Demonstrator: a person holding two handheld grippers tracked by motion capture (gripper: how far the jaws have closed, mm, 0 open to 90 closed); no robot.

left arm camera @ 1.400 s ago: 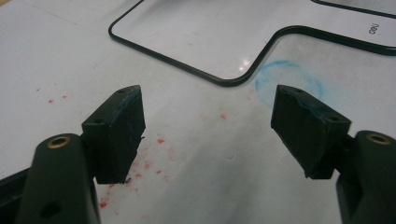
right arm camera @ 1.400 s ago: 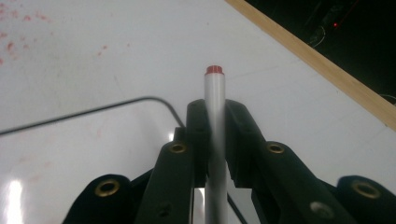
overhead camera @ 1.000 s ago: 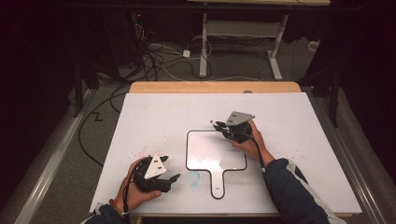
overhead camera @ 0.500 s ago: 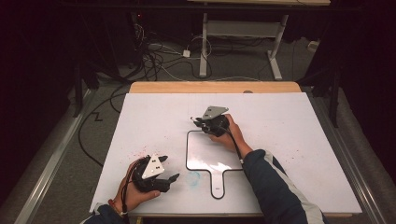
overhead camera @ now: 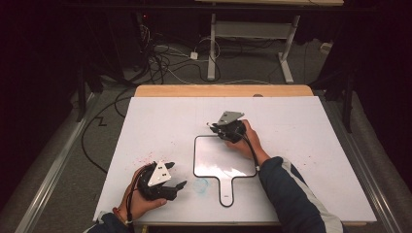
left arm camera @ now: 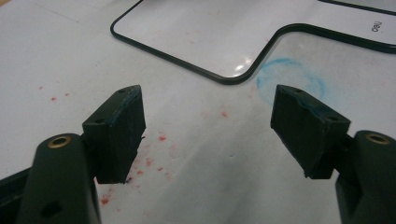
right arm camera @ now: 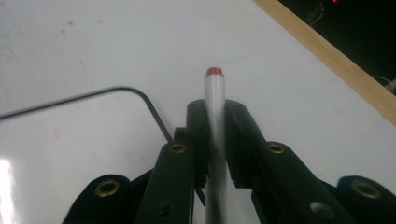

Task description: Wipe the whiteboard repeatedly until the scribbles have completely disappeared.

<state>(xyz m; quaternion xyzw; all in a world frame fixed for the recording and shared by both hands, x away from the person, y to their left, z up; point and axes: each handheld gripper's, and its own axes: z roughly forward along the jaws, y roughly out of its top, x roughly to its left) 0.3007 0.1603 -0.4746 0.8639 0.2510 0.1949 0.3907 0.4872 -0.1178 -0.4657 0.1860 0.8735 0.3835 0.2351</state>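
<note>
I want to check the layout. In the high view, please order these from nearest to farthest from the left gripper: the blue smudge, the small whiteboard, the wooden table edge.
From the left gripper:
1. blue smudge, just right of it.
2. small whiteboard, farther right.
3. wooden table edge, at the far side.

Two hand-held tongs over the surface, one spread, one clamped.

Left tongs [overhead camera: 171, 175]: held in the left hand [overhead camera: 141, 201] at the near left, forearm entering from the bottom edge; grey three-cornered plate on top; jaws pointing toward the right and standing wide apart, nothing between the pads [left arm camera: 119, 133]. Right tongs [overhead camera: 214, 127]: held in the right hand [overhead camera: 248, 138] farther out toward the middle, forearm in a dark sleeve with a light stripe reaching diagonally from the lower right; grey plate tilted upward; jaws closed tight on a thin pen [right arm camera: 215, 121].
</note>
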